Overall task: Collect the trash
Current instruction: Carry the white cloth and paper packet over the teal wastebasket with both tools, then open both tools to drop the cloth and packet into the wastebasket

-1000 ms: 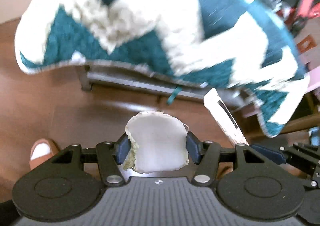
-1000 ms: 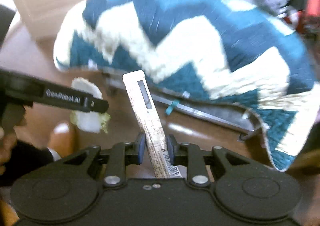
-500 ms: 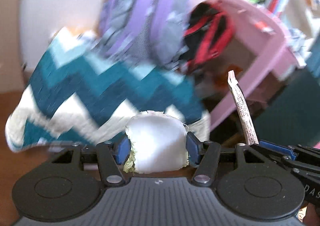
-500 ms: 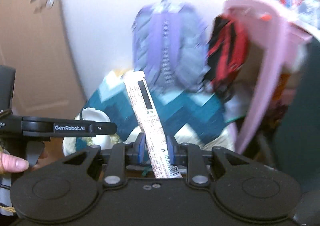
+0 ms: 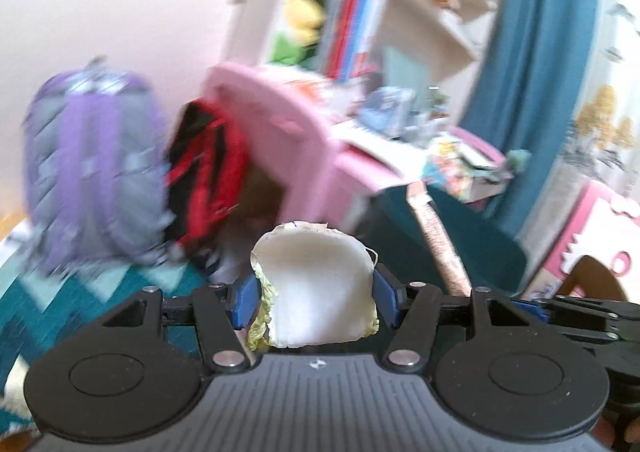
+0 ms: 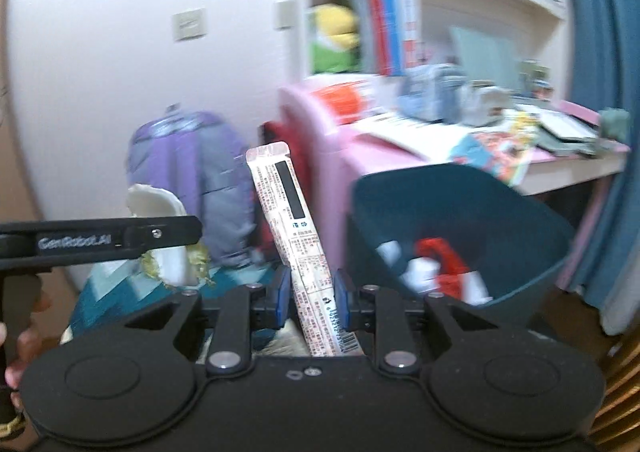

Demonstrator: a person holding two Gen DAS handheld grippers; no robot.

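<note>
My left gripper (image 5: pixel 314 298) is shut on a white piece of cabbage leaf (image 5: pixel 316 284) with yellow-green frilly edges, gripped by its two sides. My right gripper (image 6: pixel 309 296) is shut on a long white printed wrapper (image 6: pixel 292 223) that stands up between the blue pads. In the right wrist view a dark teal trash bin (image 6: pixel 460 211) tilts open just right of the wrapper, with white and red trash (image 6: pixel 436 264) inside. The left gripper with the cabbage leaf (image 6: pixel 160 211) shows at the left of that view. The wrapper (image 5: pixel 438 244) also appears at the right in the left wrist view.
A pink desk (image 6: pixel 360 155) cluttered with papers and boxes stands behind the bin, under a white bookshelf (image 6: pixel 384 31). A purple backpack (image 5: pixel 92 179) and a red-black bag (image 5: pixel 208 175) lean by the wall. A teal-white zigzag blanket (image 5: pixel 60 304) lies below left. A blue curtain (image 5: pixel 520 71) hangs right.
Both grippers have risen from near the floor and blanket and swung toward the desk; the teal bin has come into view. Each grip is unchanged.
</note>
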